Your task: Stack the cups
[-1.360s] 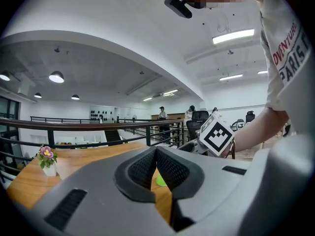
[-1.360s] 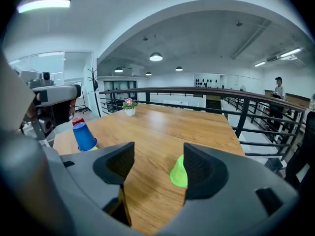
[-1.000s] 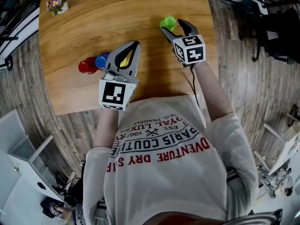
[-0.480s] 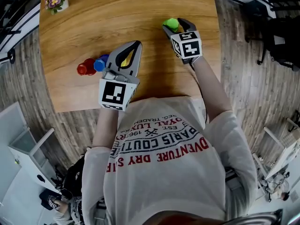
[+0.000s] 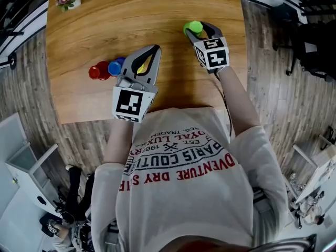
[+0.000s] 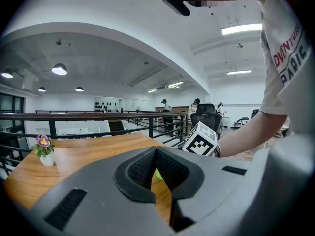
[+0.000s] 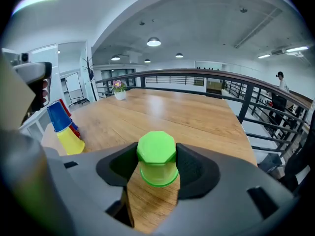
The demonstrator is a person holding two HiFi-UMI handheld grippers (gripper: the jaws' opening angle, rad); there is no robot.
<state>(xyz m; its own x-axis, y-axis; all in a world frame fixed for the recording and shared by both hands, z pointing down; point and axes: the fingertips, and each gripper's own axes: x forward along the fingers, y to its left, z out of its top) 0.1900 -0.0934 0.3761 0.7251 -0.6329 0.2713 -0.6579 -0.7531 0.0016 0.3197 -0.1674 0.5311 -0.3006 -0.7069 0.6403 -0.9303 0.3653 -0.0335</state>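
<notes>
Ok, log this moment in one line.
left tongs: shut, empty | right tongs: just closing on green cup, upside down on table

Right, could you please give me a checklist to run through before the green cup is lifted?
1. Green cup between the right tool's jaws, which have just been closing: ok.
2. Pads touching both its sides: ok.
3. Grip firm enough to lift: cannot tell.
4. Left tool shut and empty: ok.
5. Yellow cup, blue cup and red cup standing unstacked on the table: ok.
</notes>
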